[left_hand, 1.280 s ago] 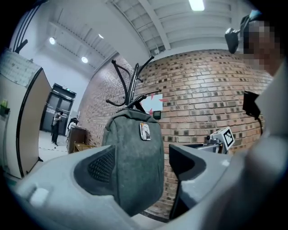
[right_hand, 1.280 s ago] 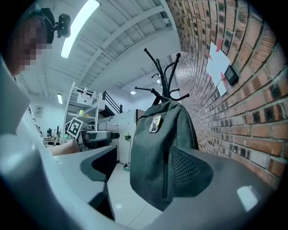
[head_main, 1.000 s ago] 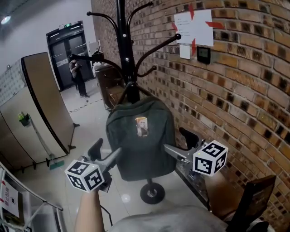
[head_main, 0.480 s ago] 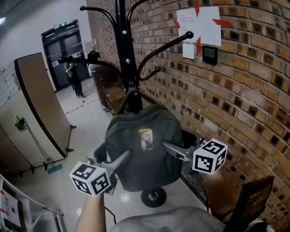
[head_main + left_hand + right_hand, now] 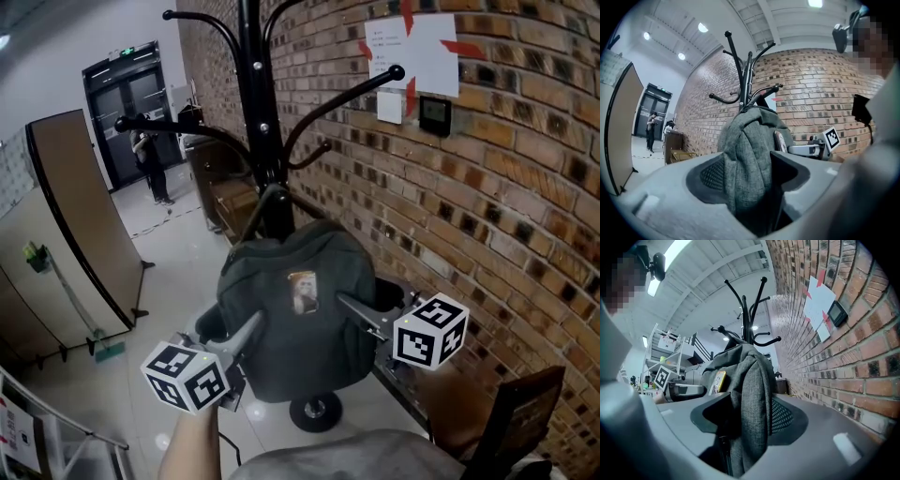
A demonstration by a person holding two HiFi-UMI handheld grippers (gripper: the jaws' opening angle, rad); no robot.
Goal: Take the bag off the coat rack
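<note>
Head view: left gripper [image 5: 232,330] and right gripper [image 5: 367,302], fingers [image 5: 359,313] closing on bag [image 5: 291,361] fabric between them.

One bag [image 5: 291,323] hangs on one coat rack [image 5: 251,112]. There are two grippers: the left gripper [image 5: 230,328] and the right gripper [image 5: 368,295] are both closing on the bag's cloth. At one o'clock are two white sheets [image 5: 412,52] [image 5: 385,106] and one black box [image 5: 433,112]. At ten o'clock are one person [image 5: 153,164] and one double door [image 5: 127,103]. At nine o'clock is one partition [image 5: 70,234].
</note>
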